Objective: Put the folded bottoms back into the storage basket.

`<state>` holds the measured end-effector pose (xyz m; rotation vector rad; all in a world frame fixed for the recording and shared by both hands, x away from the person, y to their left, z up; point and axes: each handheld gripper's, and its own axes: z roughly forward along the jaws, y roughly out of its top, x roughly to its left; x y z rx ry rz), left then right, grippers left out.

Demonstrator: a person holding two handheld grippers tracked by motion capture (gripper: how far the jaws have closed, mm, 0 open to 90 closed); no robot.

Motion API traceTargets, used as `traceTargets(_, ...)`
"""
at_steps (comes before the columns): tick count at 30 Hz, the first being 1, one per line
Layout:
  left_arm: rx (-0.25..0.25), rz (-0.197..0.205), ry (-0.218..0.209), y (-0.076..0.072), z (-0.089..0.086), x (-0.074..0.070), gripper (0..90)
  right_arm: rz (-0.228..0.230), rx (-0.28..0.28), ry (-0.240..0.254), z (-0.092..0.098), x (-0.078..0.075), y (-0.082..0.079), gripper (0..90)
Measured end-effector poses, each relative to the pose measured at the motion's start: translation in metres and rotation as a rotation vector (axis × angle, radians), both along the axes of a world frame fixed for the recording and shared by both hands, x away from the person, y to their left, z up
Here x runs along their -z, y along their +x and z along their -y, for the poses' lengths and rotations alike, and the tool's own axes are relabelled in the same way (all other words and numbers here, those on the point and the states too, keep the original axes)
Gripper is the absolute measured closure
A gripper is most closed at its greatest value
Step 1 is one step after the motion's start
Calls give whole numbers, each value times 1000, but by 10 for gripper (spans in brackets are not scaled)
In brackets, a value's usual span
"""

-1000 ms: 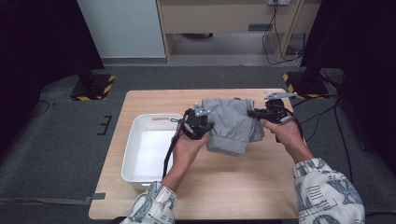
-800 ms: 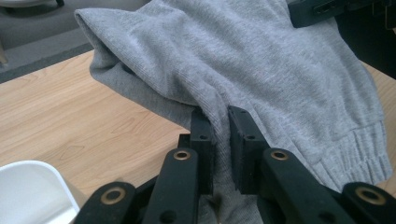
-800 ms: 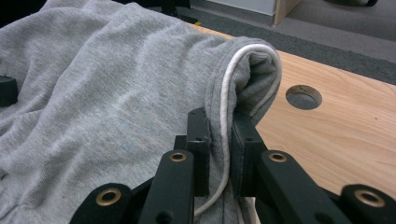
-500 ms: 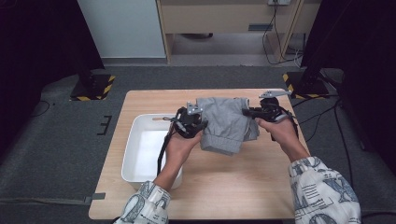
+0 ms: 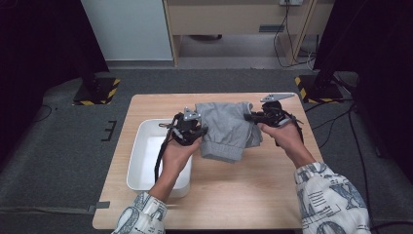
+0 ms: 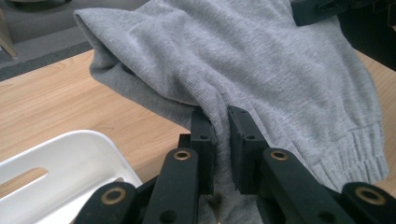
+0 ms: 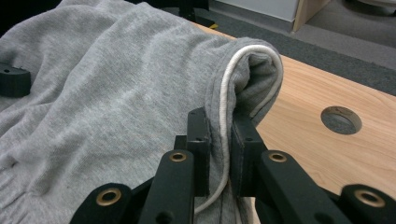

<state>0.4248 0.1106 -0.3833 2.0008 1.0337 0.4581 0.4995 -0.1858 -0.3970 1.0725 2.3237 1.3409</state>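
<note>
A folded grey garment (image 5: 226, 129) with ribbed cuffs hangs between my two grippers over the middle of the wooden table (image 5: 253, 195). My left gripper (image 5: 197, 130) is shut on the garment's left edge; in the left gripper view the black pads (image 6: 204, 135) pinch a fold of the grey garment (image 6: 261, 70). My right gripper (image 5: 249, 117) is shut on the right edge. In the right gripper view its gripper (image 7: 221, 130) clamps the grey garment (image 7: 107, 88) where a white drawstring (image 7: 229, 88) runs along the fold.
A white rectangular bin (image 5: 141, 161) sits on the table's left side, just under my left hand; its white bin rim (image 6: 60, 149) appears in the left gripper view. A round cable hole (image 7: 341, 119) is cut in the tabletop near the right gripper. Dark floor surrounds the table.
Both hands have carried the garment a little to the left and slightly up, toward the bin. Both grips stay the same.
</note>
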Motion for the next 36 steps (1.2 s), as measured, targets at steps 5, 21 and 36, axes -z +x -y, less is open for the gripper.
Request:
traceTargets(5, 1, 7, 5, -2, -4, -4, 809, 0, -10, -3, -5, -5, -1, 805)
traceTargets(21, -1, 26, 10, -14, -30, -15, 810, 10, -54, -12, -31, -15, -1, 805)
traceTargets(36, -38, 27, -5, -17, -67, -20, 812, 11, -102, -23, -67, -21, 1, 805)
